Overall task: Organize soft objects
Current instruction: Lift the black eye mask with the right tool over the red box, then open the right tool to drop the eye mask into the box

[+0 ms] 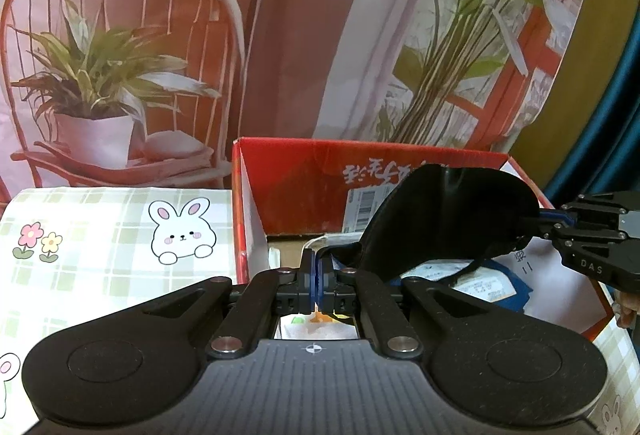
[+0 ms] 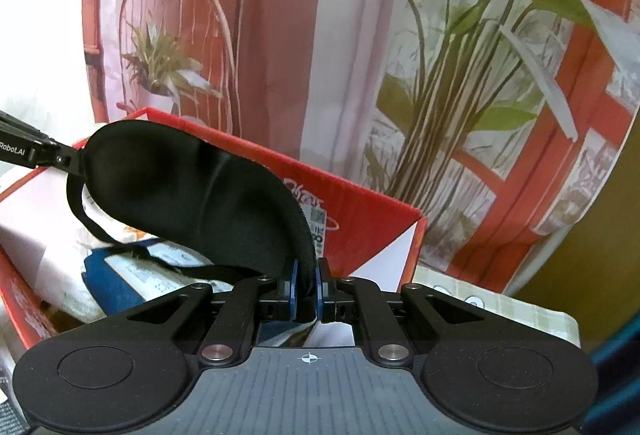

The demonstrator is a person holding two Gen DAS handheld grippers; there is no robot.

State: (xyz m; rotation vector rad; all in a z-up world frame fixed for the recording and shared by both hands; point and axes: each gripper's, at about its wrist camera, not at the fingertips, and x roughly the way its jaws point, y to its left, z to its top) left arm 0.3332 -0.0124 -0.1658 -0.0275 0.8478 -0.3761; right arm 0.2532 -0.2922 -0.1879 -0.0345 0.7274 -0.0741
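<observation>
While both grippers, left gripper (image 1: 316, 277) and right gripper (image 2: 307, 289), pinch the black eye mask (image 2: 192, 195) at centre frame, lowering it level into the red box (image 2: 360, 219) should land it flat.

Table under a checked bunny-print cloth

The cloth (image 1: 100, 235) covers the table; a red cardboard box (image 1: 304, 187) stands on it, apparently directly, its base hidden.
</observation>
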